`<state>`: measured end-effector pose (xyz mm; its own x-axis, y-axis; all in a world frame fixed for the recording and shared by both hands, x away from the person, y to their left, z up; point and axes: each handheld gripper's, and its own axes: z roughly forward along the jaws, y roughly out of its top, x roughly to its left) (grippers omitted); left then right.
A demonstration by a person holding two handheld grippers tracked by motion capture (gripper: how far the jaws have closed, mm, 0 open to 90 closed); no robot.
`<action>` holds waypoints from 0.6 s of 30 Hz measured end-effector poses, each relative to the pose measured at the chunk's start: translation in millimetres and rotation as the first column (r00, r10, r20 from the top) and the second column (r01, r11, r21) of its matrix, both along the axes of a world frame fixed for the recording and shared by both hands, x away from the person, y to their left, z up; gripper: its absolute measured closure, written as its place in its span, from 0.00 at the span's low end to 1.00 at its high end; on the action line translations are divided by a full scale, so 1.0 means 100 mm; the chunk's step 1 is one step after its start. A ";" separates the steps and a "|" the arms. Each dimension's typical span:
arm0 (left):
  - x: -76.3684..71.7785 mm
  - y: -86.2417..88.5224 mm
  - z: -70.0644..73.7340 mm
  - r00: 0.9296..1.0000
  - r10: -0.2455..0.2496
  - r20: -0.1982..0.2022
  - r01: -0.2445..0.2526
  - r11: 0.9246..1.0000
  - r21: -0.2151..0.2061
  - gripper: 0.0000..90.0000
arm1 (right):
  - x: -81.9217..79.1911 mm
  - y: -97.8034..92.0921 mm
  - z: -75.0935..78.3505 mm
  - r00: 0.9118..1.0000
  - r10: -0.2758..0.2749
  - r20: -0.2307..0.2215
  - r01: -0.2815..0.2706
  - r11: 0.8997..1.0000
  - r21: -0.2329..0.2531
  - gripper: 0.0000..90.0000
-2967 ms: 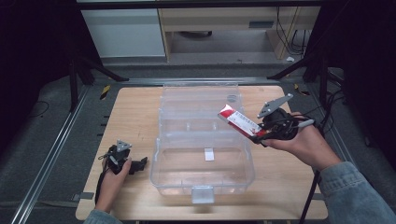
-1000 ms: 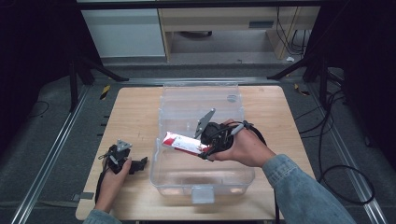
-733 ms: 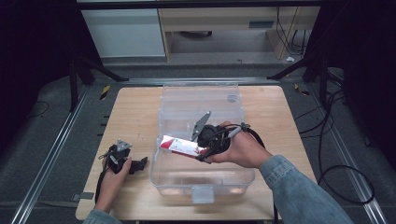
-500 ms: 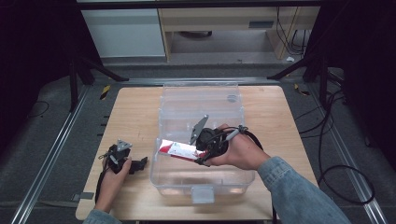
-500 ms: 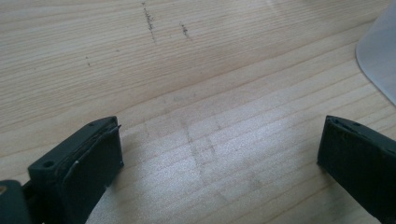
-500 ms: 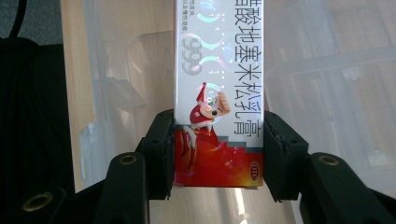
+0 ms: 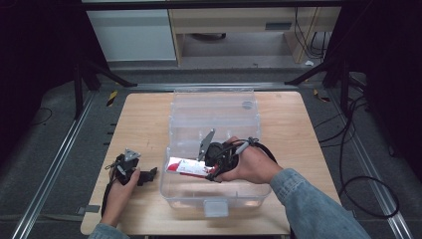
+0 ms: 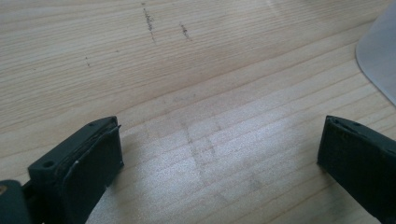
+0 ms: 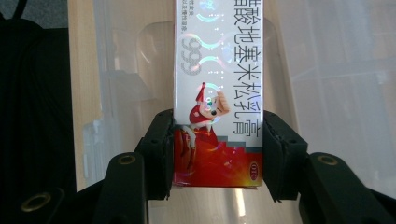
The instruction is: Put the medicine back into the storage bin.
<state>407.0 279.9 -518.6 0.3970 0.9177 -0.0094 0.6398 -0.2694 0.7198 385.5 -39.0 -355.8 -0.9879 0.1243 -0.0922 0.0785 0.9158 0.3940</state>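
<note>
Pale wooden bench (image 7: 144, 124), dark floor around it — my right tongs (image 7: 211, 167) grip the red-and-white carton (image 7: 186, 168) inside the clear plastic bin (image 7: 214, 112); my left tongs (image 7: 149, 175) rest wide beside its wall.

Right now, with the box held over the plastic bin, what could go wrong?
1. The right hand-held gripper clamps only the red end of the carton, so the long free end could tip or slip on release.
2. The carton sits near the clear bin's left wall; its end might catch there instead of dropping flat.
</note>
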 end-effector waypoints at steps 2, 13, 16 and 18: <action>0.00 0.00 0.00 1.000 0.000 0.000 0.000 1.000 0.000 0.00 | -0.01 0.02 -0.05 1.000 0.012 -0.001 -0.012 1.000 -0.009 0.57; 0.00 0.00 0.00 1.000 -0.003 0.000 0.003 1.000 0.000 0.00 | -0.01 0.08 -0.29 0.999 0.043 -0.025 -0.044 0.998 -0.045 0.57; 0.00 0.00 0.00 1.000 -0.002 0.000 0.002 1.000 0.000 0.00 | 0.00 0.09 -0.34 0.998 0.048 -0.032 -0.050 0.997 -0.060 0.57; 0.00 0.00 0.00 1.000 -0.002 0.000 0.002 1.000 0.000 0.00 | 0.00 0.11 -0.35 0.998 0.054 -0.036 -0.057 0.996 -0.063 0.57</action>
